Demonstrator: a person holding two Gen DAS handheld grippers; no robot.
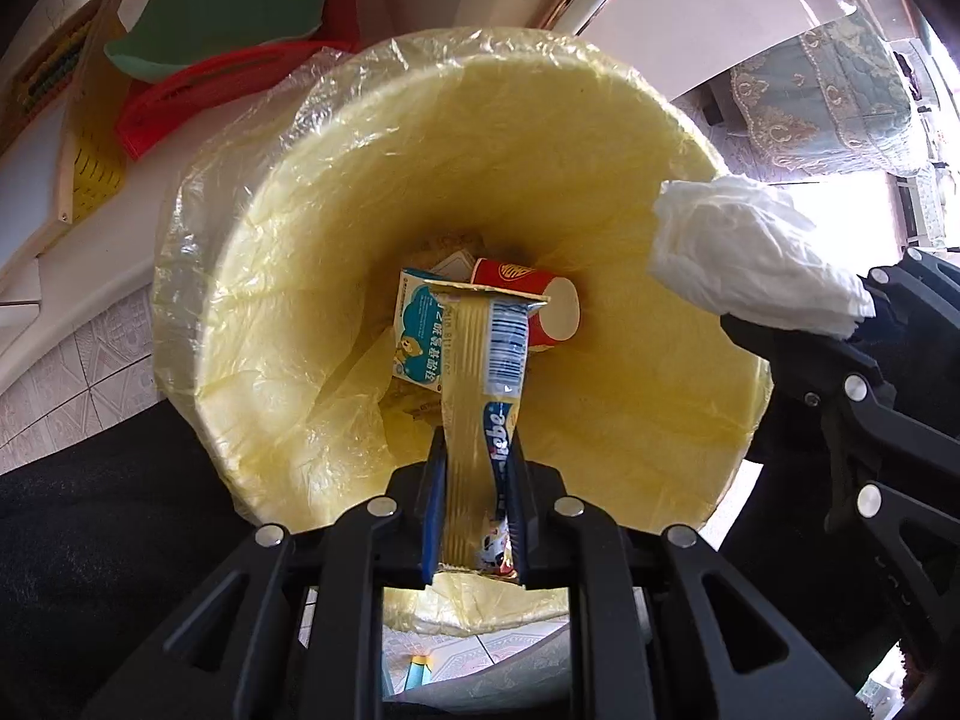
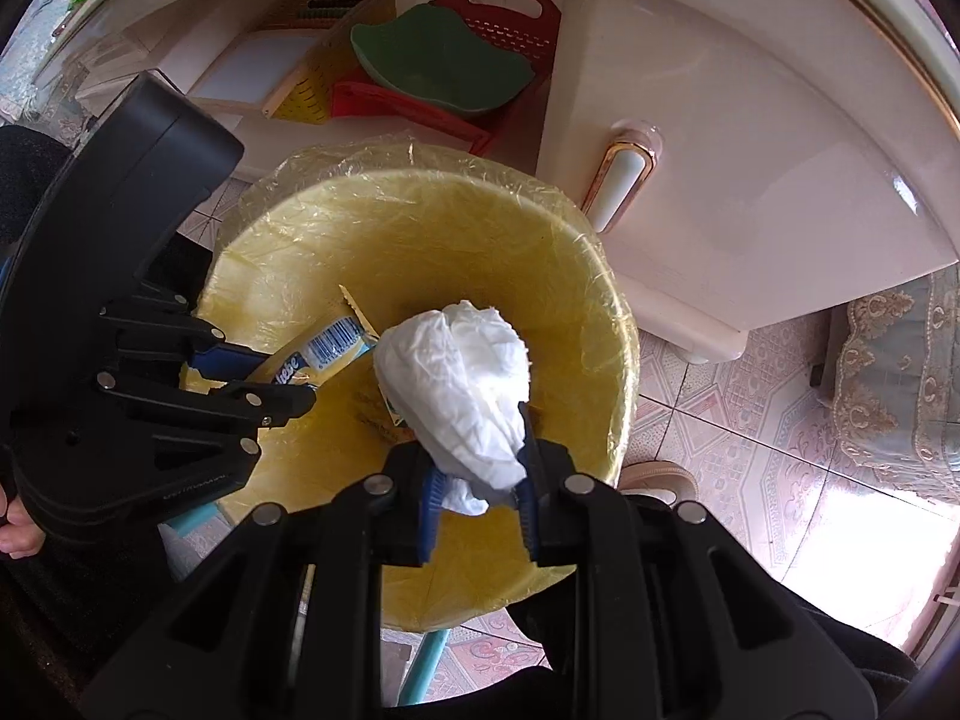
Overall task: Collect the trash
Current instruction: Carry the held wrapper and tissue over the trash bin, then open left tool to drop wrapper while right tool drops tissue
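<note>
The lined bin (image 1: 288, 276) fills the middle of both views, with a carton (image 1: 420, 330) and a cup (image 1: 540, 306) lying at its bottom. Above its opening, the left tongs (image 1: 474, 516) clamp a wrapper (image 1: 480, 396) at lower centre of the left view, while the right tongs (image 2: 477, 510) pinch a tissue wad (image 2: 462, 384). Stacked baskets (image 2: 498, 12) sit behind the bin, toward the upper frame.

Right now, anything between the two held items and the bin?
Nothing visible. The wrapper in the left tongs and the tissue in the right tongs both hang over the open lined bin.
</note>
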